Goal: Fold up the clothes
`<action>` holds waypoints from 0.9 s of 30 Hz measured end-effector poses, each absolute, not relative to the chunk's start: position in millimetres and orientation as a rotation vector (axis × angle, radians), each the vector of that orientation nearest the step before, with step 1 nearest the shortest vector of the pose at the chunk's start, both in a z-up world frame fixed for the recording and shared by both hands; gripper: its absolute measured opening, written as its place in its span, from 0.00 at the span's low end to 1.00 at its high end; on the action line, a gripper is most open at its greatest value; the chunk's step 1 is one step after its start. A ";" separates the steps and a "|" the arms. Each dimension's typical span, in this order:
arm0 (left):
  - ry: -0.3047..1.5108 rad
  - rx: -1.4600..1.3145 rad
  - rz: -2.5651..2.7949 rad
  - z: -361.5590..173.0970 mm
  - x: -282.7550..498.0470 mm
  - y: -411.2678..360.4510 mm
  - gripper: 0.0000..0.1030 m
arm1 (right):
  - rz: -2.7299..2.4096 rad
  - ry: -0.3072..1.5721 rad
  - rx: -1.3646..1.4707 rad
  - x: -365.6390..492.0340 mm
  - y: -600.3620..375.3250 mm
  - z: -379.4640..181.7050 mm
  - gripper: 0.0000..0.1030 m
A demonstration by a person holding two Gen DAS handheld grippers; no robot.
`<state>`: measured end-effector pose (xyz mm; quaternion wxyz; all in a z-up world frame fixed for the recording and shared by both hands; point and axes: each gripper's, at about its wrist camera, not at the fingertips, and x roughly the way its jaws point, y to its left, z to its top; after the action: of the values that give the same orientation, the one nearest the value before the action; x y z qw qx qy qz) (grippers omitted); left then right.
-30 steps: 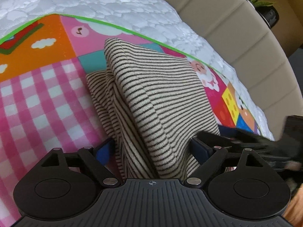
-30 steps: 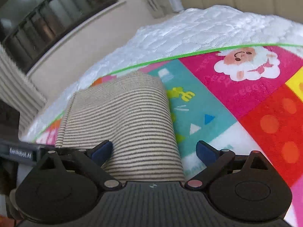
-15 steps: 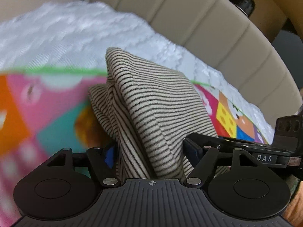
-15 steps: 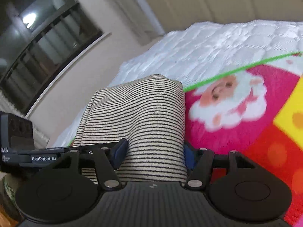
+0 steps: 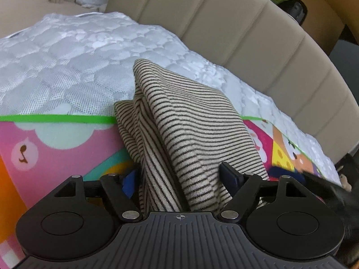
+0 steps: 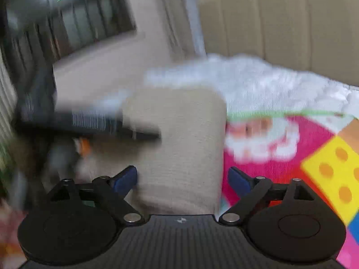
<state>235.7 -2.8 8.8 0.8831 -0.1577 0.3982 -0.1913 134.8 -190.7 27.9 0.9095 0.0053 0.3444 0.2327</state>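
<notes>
A folded striped garment point(image 5: 193, 134), cream knit with thin dark lines, is seen bunched in thick soft layers between the blue pads of the left gripper point(image 5: 181, 177); the jaws are closed against the fabric on both sides. The cloth rises as a tent-like ridge above a glossy, brightly printed play mat point(image 5: 56, 148) with a green border, laid over a white quilted mattress point(image 5: 67, 67). A tan padded headboard point(image 5: 235, 29) curves at the far side. The right-wrist view is blurred: the right gripper point(image 6: 181, 179) is part open, cloth between its pads, grip uncertain.
</notes>
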 end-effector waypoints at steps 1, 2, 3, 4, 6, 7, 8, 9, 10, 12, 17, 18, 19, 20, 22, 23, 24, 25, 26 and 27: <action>0.832 -0.328 -0.384 8.7 235.1 -3.6 0.83 | 0.461 0.745 -0.038 135.1 -183.6 20.1 0.89; 0.833 -0.326 -0.370 9.2 233.5 -3.9 0.84 | 0.445 0.749 -0.081 133.7 -177.4 18.0 0.90; 0.832 -0.323 -0.356 10.4 230.6 -3.8 0.85 | 0.430 0.739 -0.121 131.5 -171.6 18.5 0.90; 0.831 -0.321 -0.343 11.7 227.7 -3.6 0.86 | 0.412 0.728 -0.149 128.3 -167.4 21.8 0.91; 0.812 -0.297 -0.308 19.2 213.0 0.2 0.85 | 0.407 0.703 -0.152 117.1 -167.5 31.4 0.93; 0.798 -0.277 -0.292 24.1 203.0 2.6 0.84 | 0.419 0.692 -0.133 109.9 -171.4 35.4 0.94; 0.778 -0.249 -0.275 29.3 189.9 5.7 0.84 | 0.425 0.681 -0.110 102.0 -176.4 39.2 0.99; 0.759 -0.229 -0.254 34.0 175.4 9.2 0.84 | 0.424 0.665 -0.088 93.1 -181.9 42.8 1.00; 0.745 -0.219 -0.230 37.9 162.1 12.2 0.85 | 0.414 0.651 -0.067 83.9 -187.6 45.7 1.00; 0.722 -0.235 -0.168 43.3 132.7 17.0 0.85 | 0.378 0.638 -0.013 67.8 -201.6 48.0 1.00; 0.674 -0.327 -0.021 38.9 65.2 3.1 0.97 | 0.314 0.667 0.093 35.8 -235.8 42.9 1.00; 0.662 -0.317 0.002 36.7 53.6 -5.2 0.99 | 0.301 0.663 0.092 28.1 -240.8 41.2 1.00; 0.649 -0.287 0.022 34.2 42.2 -15.9 1.00 | 0.280 0.655 0.086 19.3 -245.7 39.0 1.00; 0.640 -0.234 0.034 31.0 32.2 -29.0 1.00 | 0.259 0.649 0.081 12.4 -247.9 36.8 1.00; 0.652 -0.138 0.033 21.3 17.5 -50.8 1.00 | 0.237 0.644 0.092 5.6 -252.3 36.3 1.00; 0.671 -0.104 0.031 15.0 11.9 -60.2 1.00 | 0.241 0.643 0.097 2.3 -253.8 37.2 1.00; 0.700 -0.094 0.034 7.2 8.3 -67.6 1.00 | 0.251 0.642 0.099 -1.3 -254.9 38.5 1.00; 0.723 -0.095 0.045 0.1 6.1 -72.5 1.00 | 0.265 0.645 0.101 -4.8 -255.0 38.0 1.00; 0.724 -0.083 0.058 -4.5 4.4 -76.2 1.00 | 0.280 0.650 0.102 -8.2 -254.8 36.6 1.00; 0.712 -0.059 0.070 -7.9 2.2 -79.7 1.00 | 0.292 0.655 0.107 -9.4 -254.4 35.1 1.00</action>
<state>2.2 -79.7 -7.9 0.9362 -0.0290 0.3485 0.0345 -9.4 -254.4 35.1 0.9349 0.0524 0.3206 0.1429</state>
